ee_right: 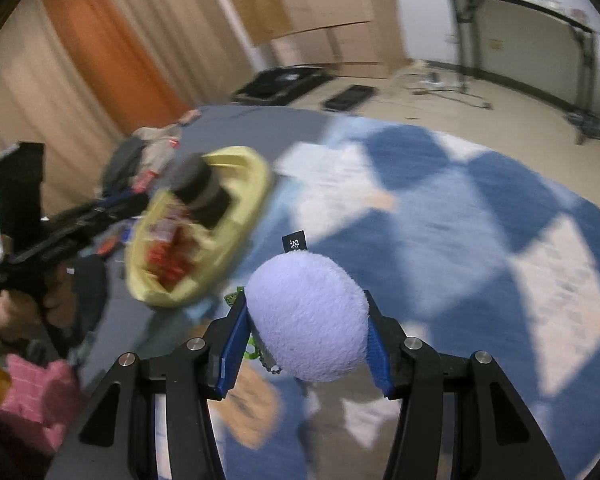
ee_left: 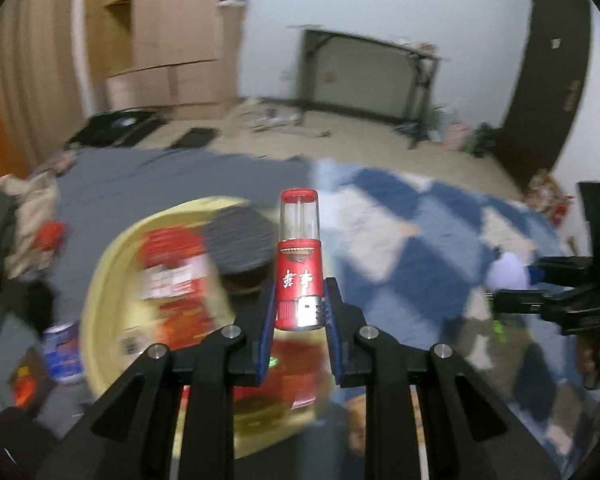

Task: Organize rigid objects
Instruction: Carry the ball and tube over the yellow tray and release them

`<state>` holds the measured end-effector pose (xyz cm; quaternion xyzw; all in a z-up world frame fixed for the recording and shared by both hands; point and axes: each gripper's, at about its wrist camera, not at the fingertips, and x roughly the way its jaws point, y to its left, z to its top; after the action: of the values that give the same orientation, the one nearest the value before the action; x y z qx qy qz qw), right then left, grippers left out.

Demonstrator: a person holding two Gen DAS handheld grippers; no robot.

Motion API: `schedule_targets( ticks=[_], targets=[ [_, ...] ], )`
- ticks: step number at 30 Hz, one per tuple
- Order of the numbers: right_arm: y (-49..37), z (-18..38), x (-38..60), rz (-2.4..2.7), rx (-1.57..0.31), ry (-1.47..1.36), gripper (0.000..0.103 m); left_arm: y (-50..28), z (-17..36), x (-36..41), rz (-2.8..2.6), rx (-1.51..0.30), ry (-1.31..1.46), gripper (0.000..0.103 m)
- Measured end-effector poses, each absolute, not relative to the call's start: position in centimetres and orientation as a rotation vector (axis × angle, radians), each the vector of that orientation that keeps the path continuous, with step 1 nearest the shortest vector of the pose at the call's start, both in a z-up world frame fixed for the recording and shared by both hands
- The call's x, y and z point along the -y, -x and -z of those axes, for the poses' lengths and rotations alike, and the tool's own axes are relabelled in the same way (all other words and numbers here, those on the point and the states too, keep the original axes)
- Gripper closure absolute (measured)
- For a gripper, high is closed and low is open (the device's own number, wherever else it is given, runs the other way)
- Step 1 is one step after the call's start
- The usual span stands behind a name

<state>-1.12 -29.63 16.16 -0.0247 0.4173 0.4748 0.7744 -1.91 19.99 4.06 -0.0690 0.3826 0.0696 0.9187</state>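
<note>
My left gripper [ee_left: 300,300] is shut on a red lighter [ee_left: 299,264] with white characters and a clear top, held upright above the bed. Just left of it lies a yellow basin [ee_left: 104,300] holding red packets and a dark-lidded jar [ee_left: 240,240]. My right gripper [ee_right: 306,320] is shut on a lilac plush ball [ee_right: 310,316] with a small black tag and a green keychain clip. The same yellow basin [ee_right: 256,176] sits up and to the left in the right wrist view. The right gripper [ee_left: 500,292] with the plush ball [ee_left: 508,270] shows at the right edge of the left wrist view.
A blue and white checked blanket [ee_right: 440,208] and a grey sheet [ee_left: 160,184] cover the bed. Clothes [ee_left: 16,216] and a blue can [ee_left: 62,350] lie left of the basin. A pink item [ee_right: 36,392] sits lower left. Cardboard boxes [ee_left: 172,32], a folded table [ee_left: 364,68] and a dark door [ee_left: 548,72] stand behind.
</note>
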Motion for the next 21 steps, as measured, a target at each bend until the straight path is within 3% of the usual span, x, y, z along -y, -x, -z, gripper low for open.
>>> schedule_targets(
  ticks=[7, 21],
  targets=[
    [3.8, -16.1, 19.6, -1.194, -0.908, 0.09, 0.052, 1.7, -1.9, -27.2, -0.236, -0.852, 0.186, 0.079],
    [1.6, -12.8, 8.0, -1.106, -1.018, 0.168, 0.052, -2.8, 2.5, -31.2, -0.271, -0.917, 0.291, 0.078]
  ],
)
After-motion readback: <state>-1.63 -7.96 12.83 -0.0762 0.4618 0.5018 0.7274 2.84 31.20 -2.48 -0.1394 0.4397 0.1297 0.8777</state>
